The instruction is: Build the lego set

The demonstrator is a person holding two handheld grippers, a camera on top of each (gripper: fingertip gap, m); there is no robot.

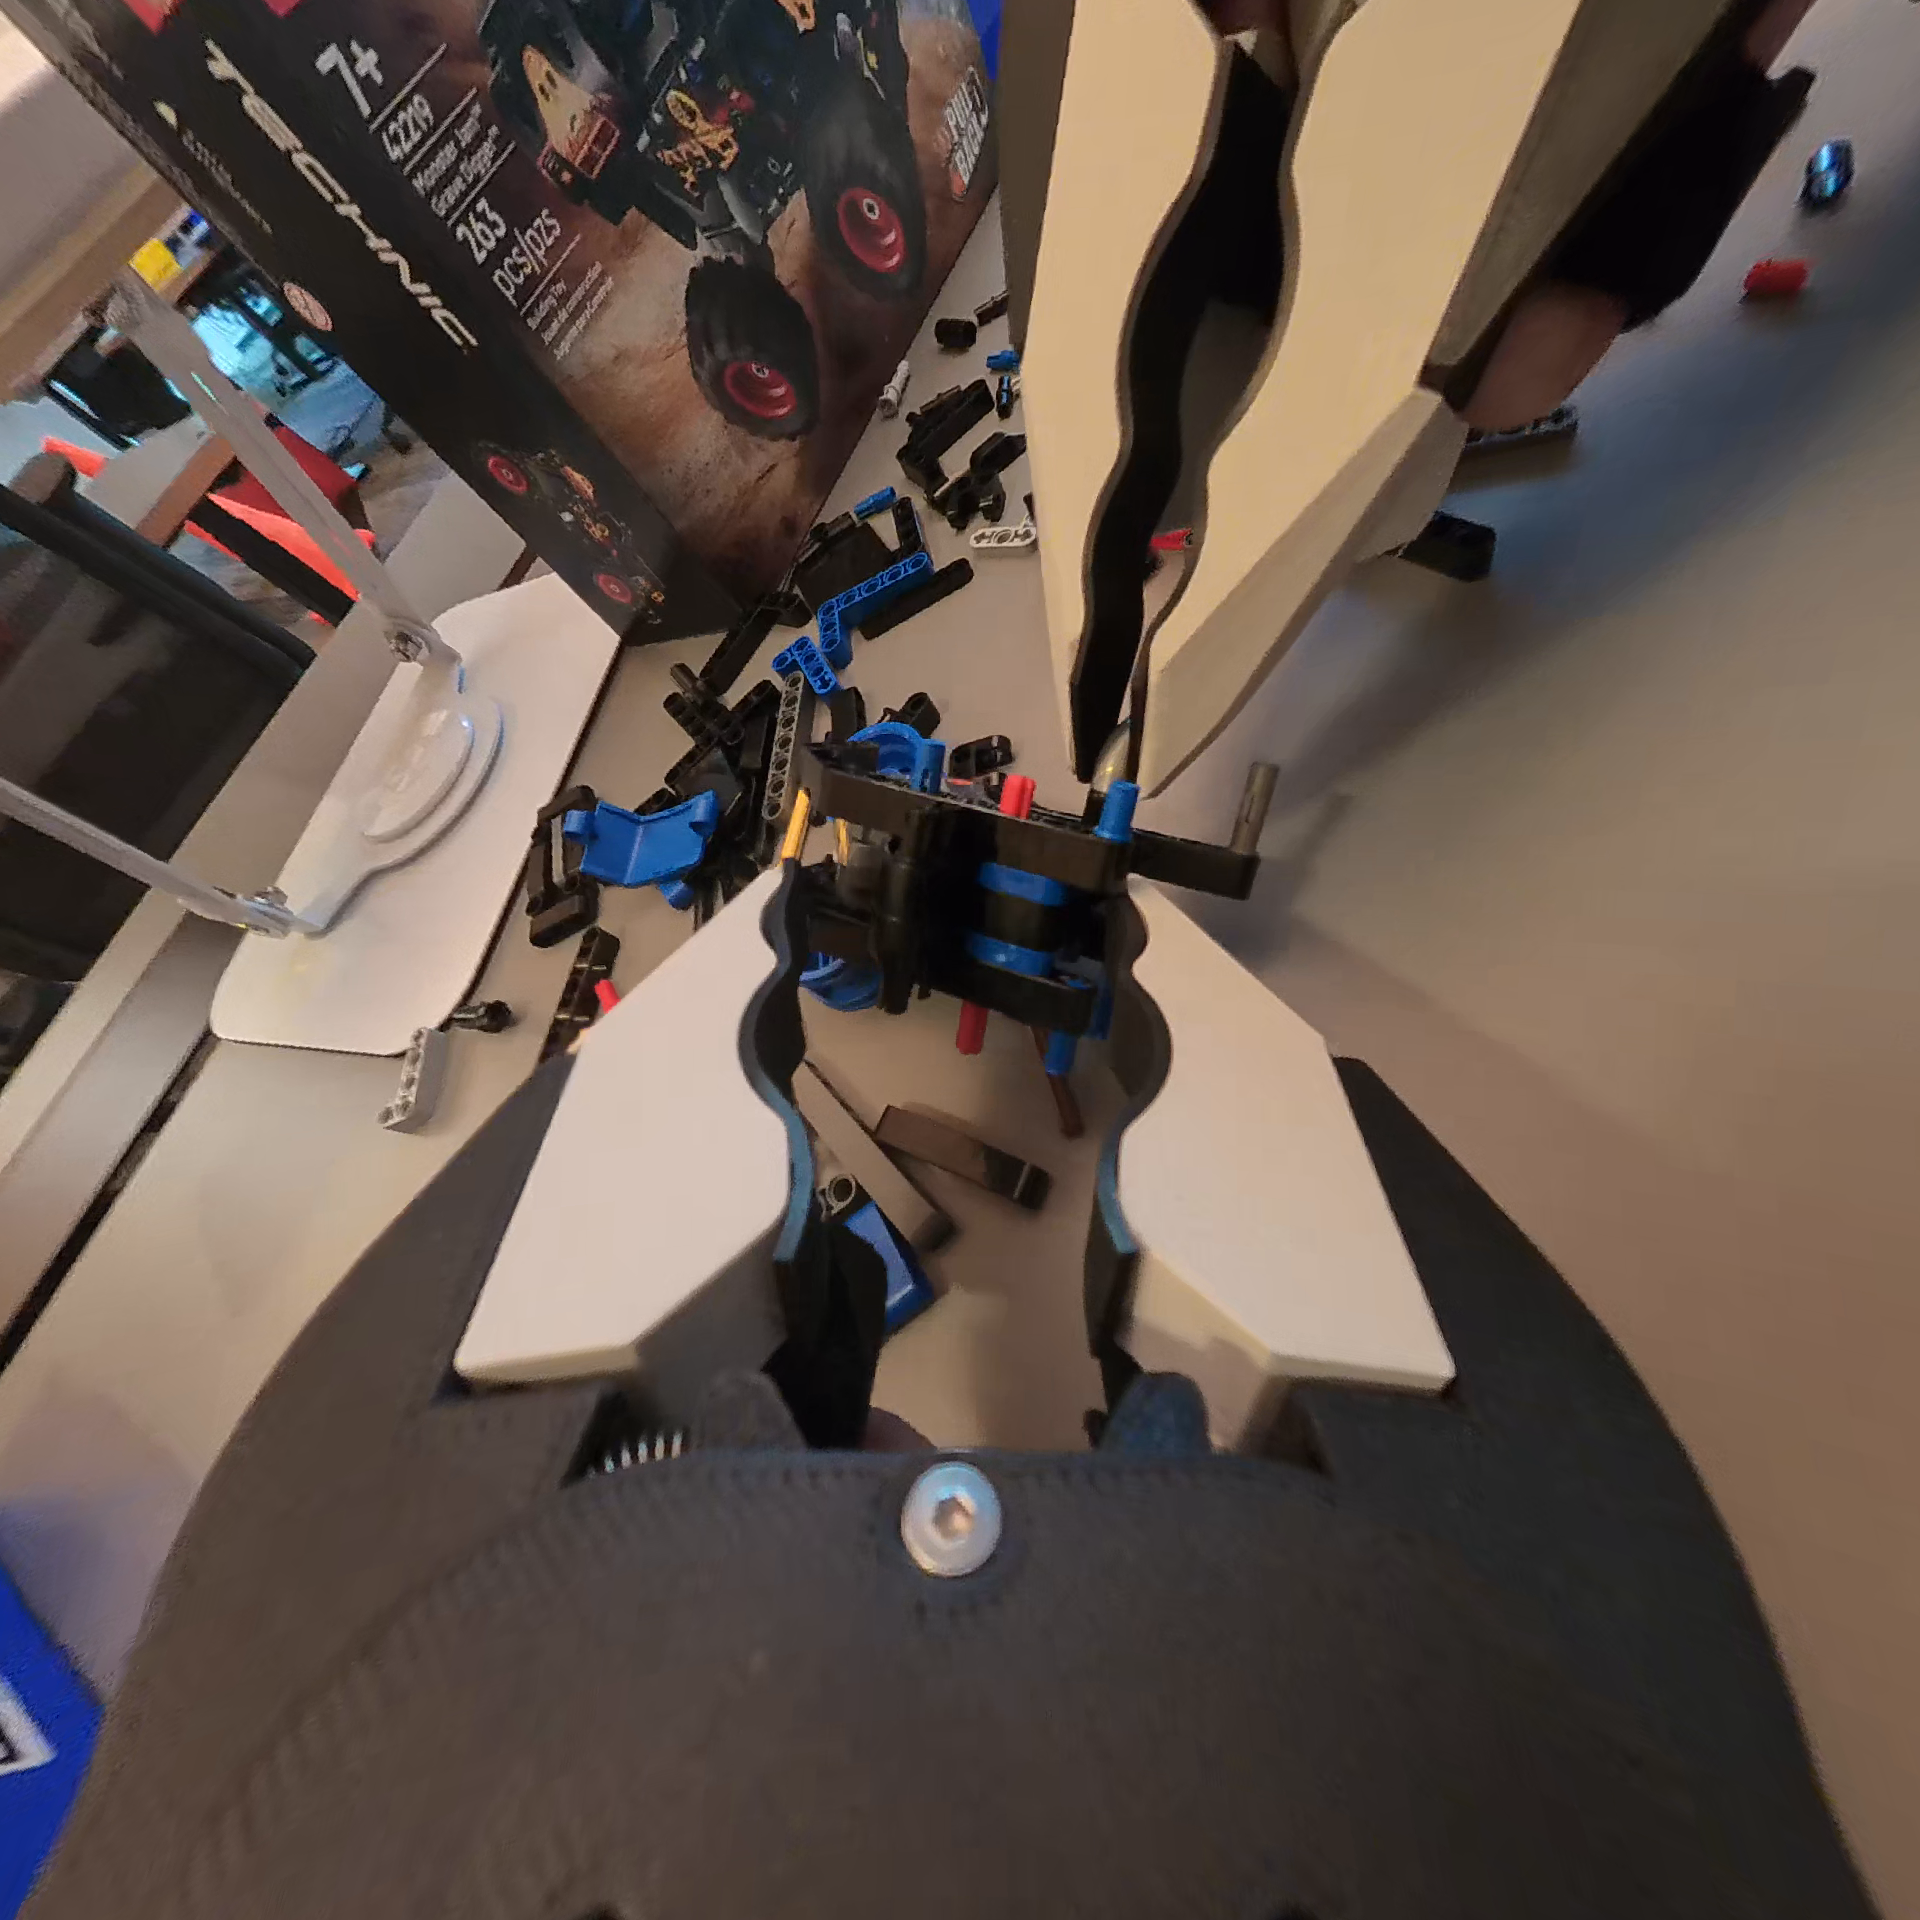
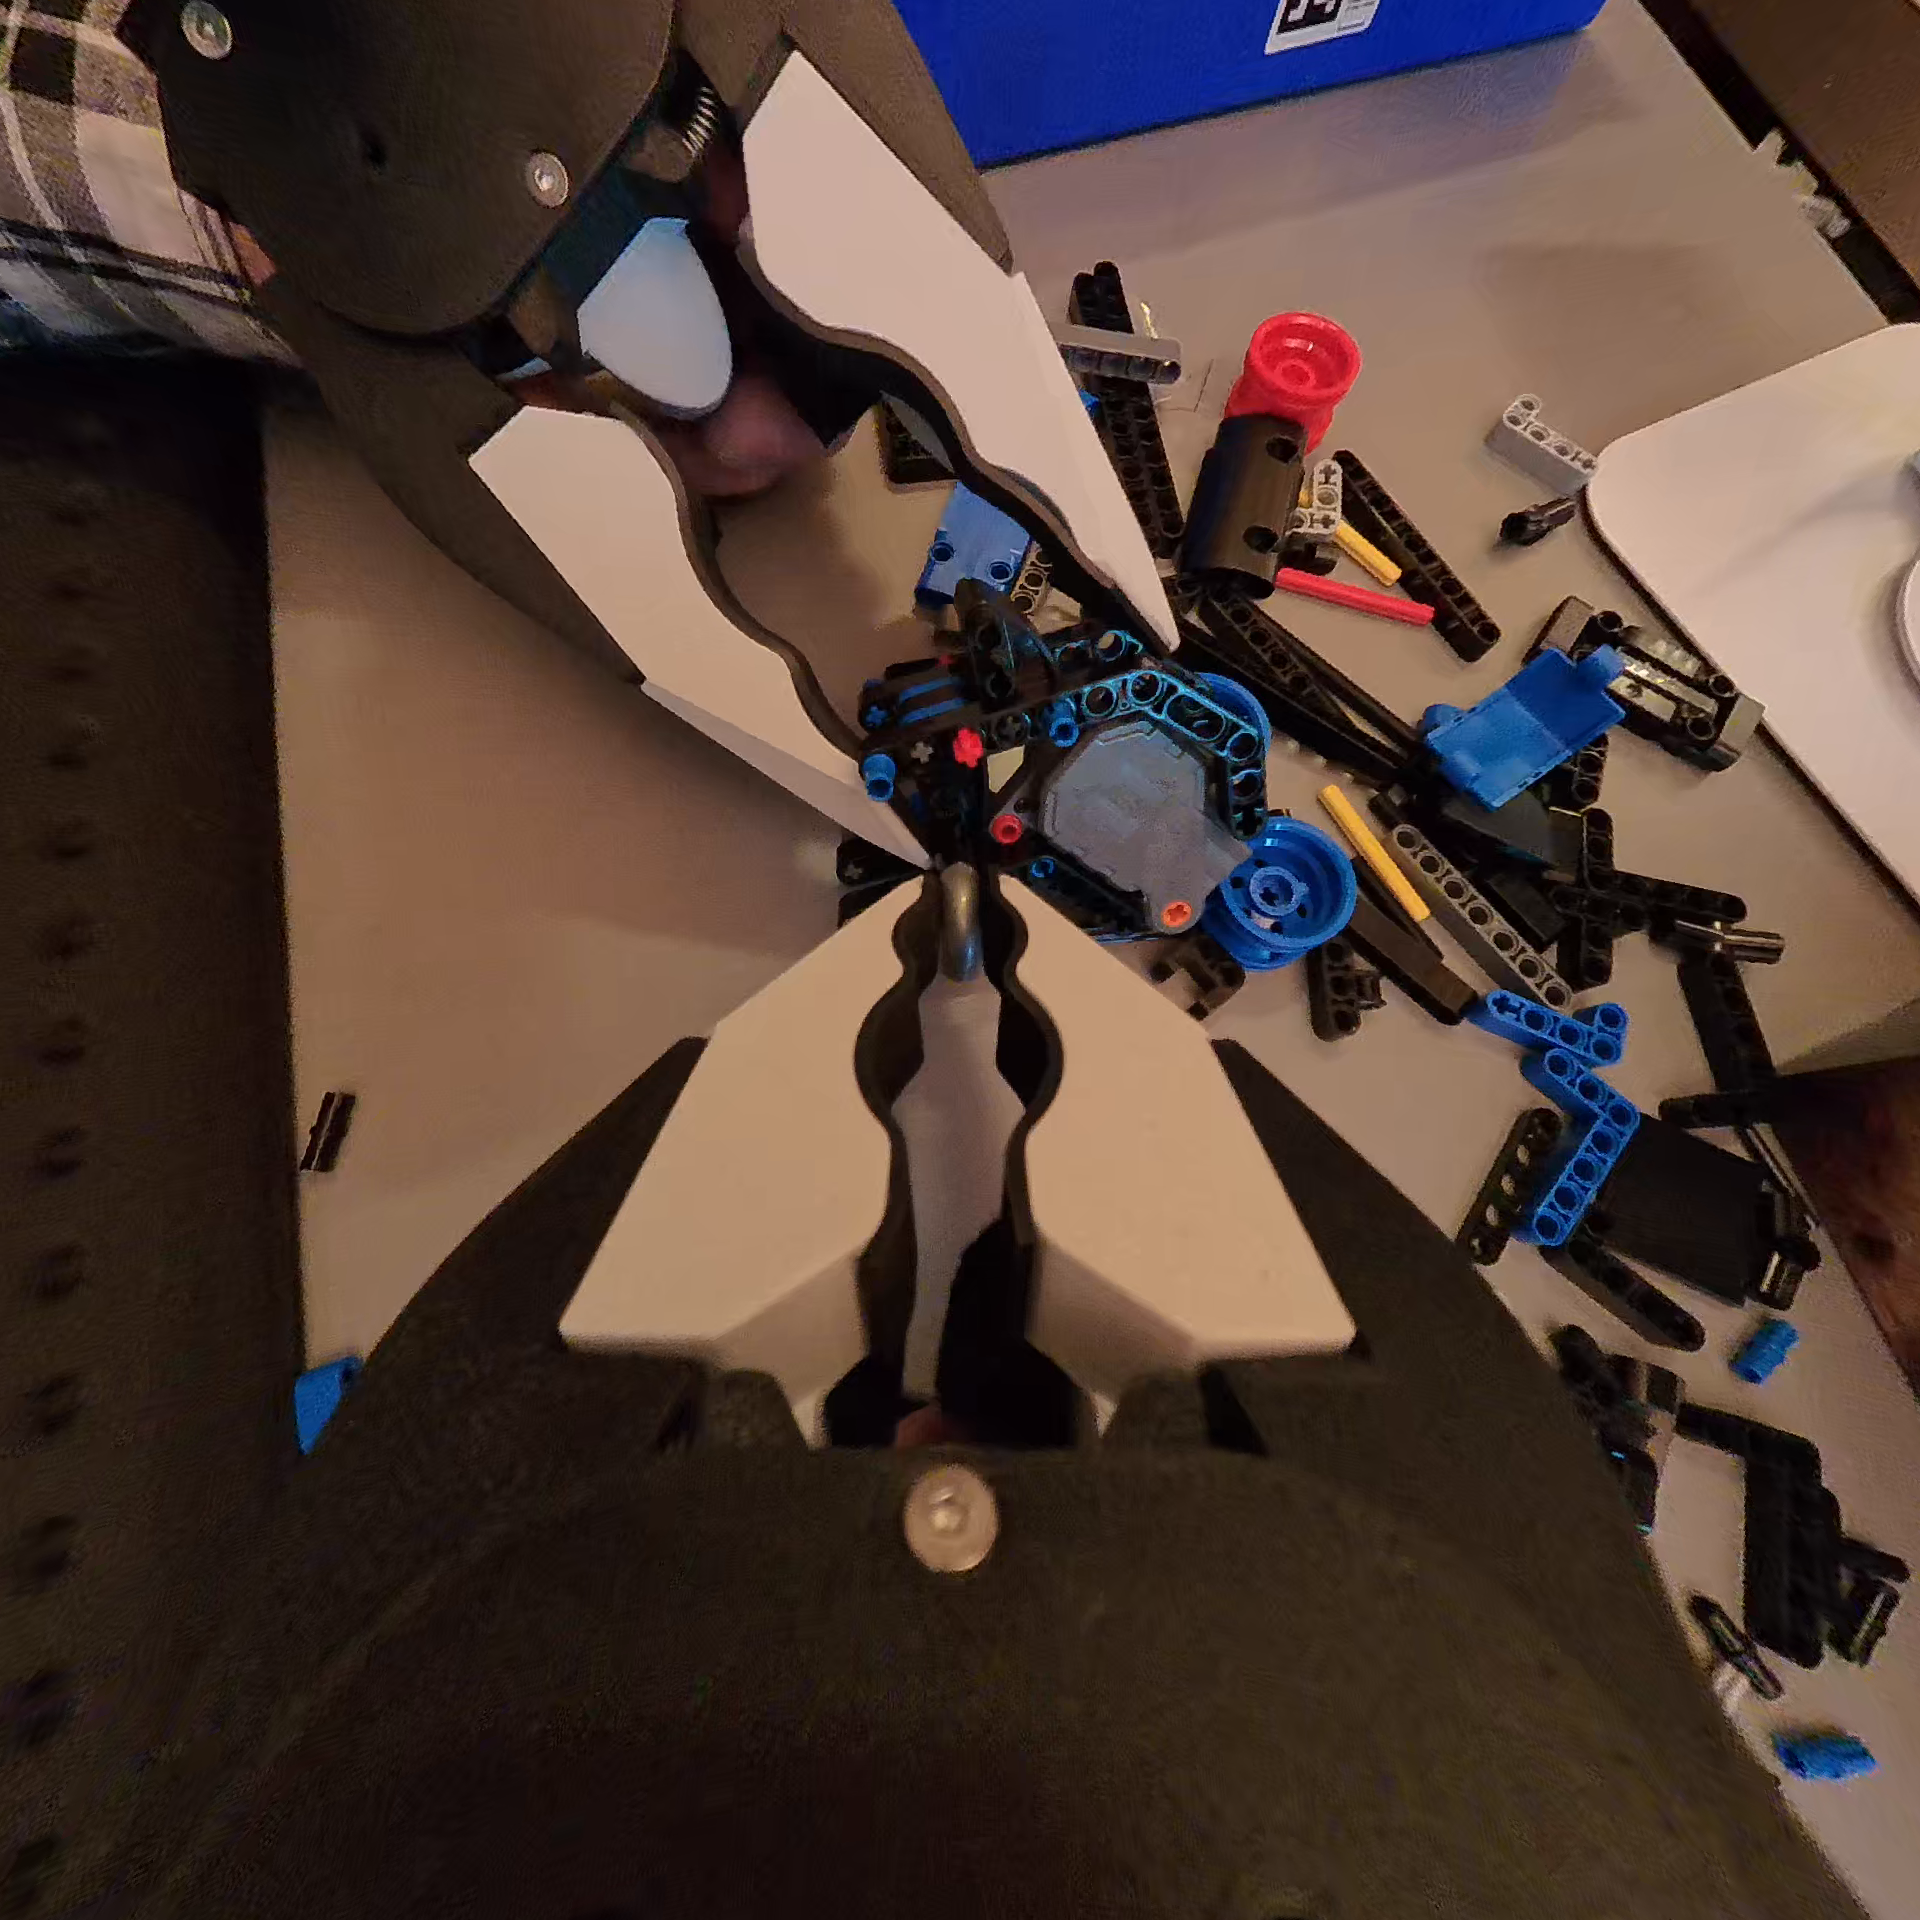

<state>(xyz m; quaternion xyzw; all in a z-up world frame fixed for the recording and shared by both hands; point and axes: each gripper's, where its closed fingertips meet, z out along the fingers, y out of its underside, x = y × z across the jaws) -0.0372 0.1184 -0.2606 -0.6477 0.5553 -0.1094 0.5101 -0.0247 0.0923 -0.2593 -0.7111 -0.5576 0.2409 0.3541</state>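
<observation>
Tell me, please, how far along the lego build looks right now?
Early. A black-and-blue chassis is assembled and held in the left claw; the right claw pinches a small grey part against it. Many loose beams, a red wheel hub and others remain unplaced.

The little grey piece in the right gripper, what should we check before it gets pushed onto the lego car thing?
1. Left gripper clamps the half-built assembly: ok, a finger on each side of it.
2. Right gripper grips the small grey piece: ok, pinched at the fingertips.
3. Piece close to the assembly: ok, its tip sits at the black frame's edge.
4. Piece lined up with its hole: cannot tell, the fingertips hide the spot.
5. Assembly lifted clear of the loose parts: cannot tell.
6. Blue wheel out of the way: ok, off to one side.
</observation>
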